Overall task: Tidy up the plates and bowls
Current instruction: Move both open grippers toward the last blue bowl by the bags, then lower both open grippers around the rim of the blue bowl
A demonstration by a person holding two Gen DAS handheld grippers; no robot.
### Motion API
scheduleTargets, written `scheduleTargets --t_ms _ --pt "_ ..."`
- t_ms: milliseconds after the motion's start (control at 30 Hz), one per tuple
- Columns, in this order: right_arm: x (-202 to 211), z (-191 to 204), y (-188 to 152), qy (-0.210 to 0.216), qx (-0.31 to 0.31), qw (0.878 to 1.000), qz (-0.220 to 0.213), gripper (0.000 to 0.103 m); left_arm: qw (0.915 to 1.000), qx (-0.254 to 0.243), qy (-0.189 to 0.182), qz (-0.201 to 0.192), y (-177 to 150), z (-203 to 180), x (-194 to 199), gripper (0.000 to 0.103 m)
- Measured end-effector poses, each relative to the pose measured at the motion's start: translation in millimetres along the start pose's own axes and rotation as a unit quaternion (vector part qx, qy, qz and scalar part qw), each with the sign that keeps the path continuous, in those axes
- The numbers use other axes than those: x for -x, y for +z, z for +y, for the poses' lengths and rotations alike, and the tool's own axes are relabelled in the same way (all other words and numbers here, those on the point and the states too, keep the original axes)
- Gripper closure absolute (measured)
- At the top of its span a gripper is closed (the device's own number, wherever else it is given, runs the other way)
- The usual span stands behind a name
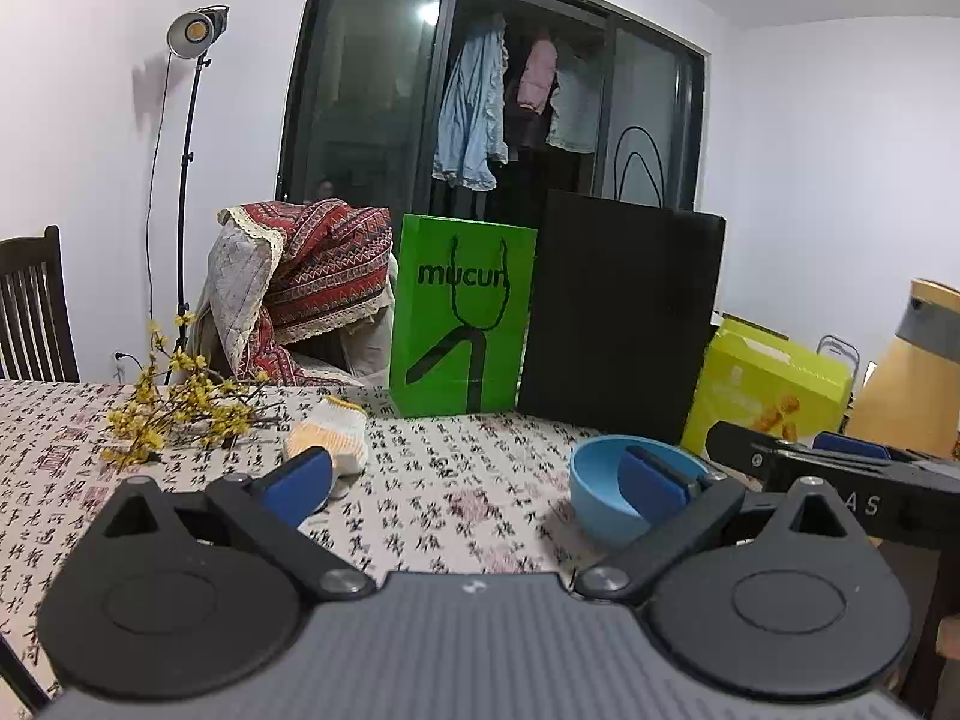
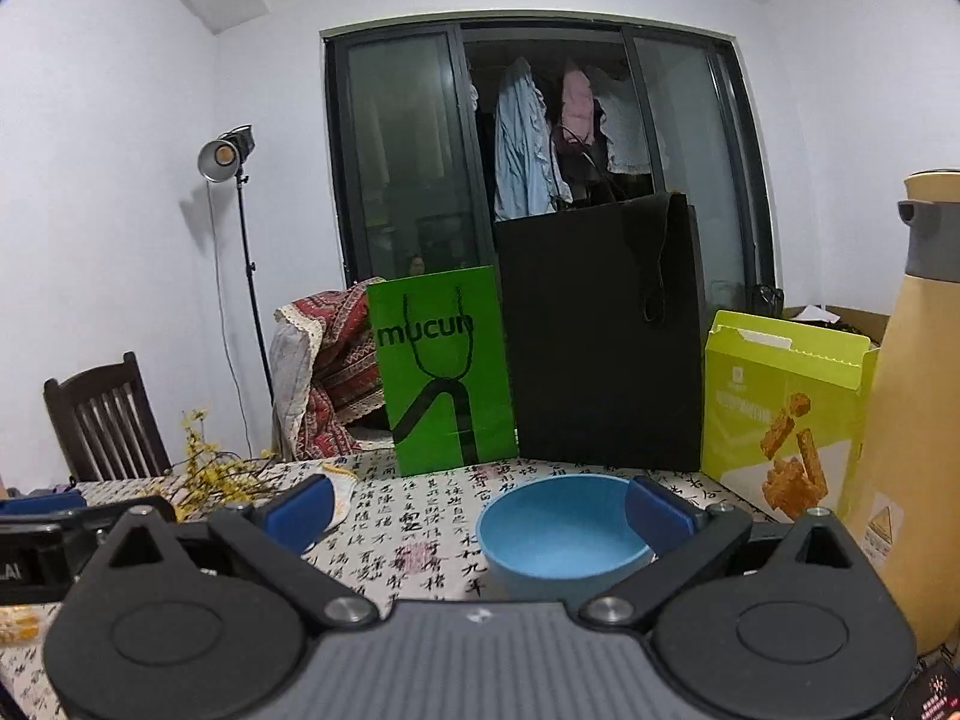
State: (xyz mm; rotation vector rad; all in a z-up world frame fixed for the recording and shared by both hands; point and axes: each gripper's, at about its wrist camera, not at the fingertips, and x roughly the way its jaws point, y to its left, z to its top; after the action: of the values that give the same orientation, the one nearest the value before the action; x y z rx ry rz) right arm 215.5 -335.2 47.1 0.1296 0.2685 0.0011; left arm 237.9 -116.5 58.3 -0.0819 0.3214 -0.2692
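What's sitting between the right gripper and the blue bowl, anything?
Nothing visible. The right gripper is open with the blue bowl directly ahead, its far-side finger already beside the rim; only bare tablecloth lies between.

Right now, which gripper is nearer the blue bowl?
Right. The right gripper is open with the blue bowl straight ahead, just off its right finger. The left gripper is open too, with the bowl off to its right.
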Motion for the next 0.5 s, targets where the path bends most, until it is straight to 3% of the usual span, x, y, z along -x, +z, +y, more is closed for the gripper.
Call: scheduleTargets --t_ms 500 --pt "-60 -30 33 -0.032 -0.040 0.999 -0.008 0.000 0.9990 0.025 0.033 0.014 26 -17 -71 0.000"
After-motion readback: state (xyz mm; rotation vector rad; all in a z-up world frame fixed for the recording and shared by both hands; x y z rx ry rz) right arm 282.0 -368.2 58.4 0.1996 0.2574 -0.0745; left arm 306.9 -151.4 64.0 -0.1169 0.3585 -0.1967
